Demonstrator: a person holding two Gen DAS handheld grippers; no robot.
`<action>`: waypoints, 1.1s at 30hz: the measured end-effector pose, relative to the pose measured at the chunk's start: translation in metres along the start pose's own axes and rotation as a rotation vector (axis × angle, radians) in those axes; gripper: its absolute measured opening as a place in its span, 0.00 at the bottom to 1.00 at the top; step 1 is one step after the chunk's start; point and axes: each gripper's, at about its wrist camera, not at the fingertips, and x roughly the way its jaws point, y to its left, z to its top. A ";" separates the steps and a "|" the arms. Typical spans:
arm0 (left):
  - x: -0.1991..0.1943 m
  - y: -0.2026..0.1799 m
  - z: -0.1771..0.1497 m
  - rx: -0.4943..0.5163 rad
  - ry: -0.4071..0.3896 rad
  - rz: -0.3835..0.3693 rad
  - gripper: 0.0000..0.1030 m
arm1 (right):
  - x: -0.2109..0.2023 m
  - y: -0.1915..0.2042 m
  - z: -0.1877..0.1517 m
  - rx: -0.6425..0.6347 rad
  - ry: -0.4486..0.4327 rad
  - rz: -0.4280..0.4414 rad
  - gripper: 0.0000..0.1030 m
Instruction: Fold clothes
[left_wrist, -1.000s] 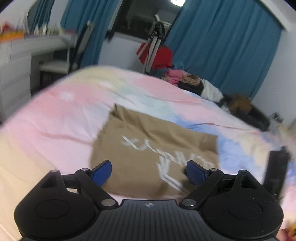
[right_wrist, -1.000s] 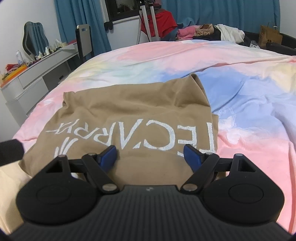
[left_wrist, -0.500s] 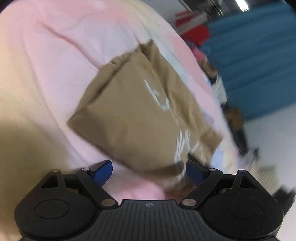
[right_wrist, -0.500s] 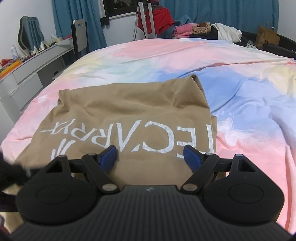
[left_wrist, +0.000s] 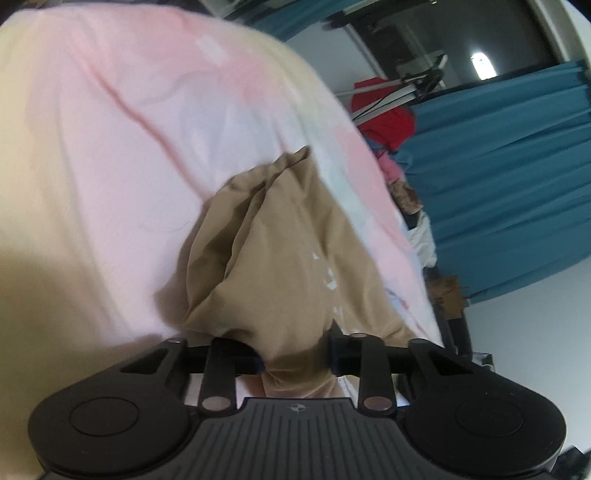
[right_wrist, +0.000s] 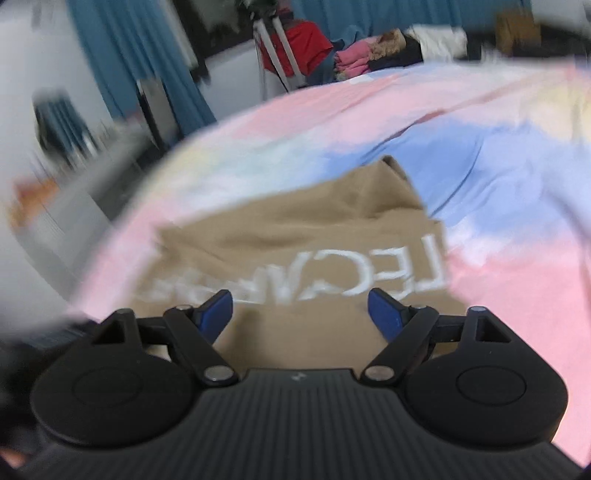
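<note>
A tan garment (right_wrist: 295, 236) with white lettering lies on a pastel pink-and-blue bed cover (right_wrist: 517, 280). In the left wrist view the same tan garment (left_wrist: 280, 266) is bunched up, and my left gripper (left_wrist: 293, 360) is shut on its near edge, with cloth filling the gap between the fingers. My right gripper (right_wrist: 301, 312) is open, its blue pads over the near part of the garment, holding nothing. The right wrist view is motion-blurred.
A pile of clothes (right_wrist: 373, 55) and a tripod (right_wrist: 273, 48) with a red cloth stand beyond the bed's far end. Blue curtains (left_wrist: 498, 177) hang behind. A chair (right_wrist: 155, 107) and a blurred white dresser stand at the bed's left side.
My left gripper rolled on its side, moved onto the garment's edge and shut on it, bunching the cloth. My right gripper stayed open and shifted, blurring its view.
</note>
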 end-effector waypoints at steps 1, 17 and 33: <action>-0.002 -0.002 0.001 0.009 -0.007 -0.008 0.26 | -0.009 -0.003 0.002 0.074 0.000 0.064 0.81; -0.013 -0.003 0.006 -0.064 -0.074 -0.129 0.21 | 0.033 -0.085 -0.052 0.960 0.298 0.442 0.80; -0.019 -0.028 0.009 0.018 -0.070 -0.117 0.21 | -0.008 -0.090 -0.017 0.773 0.004 0.180 0.22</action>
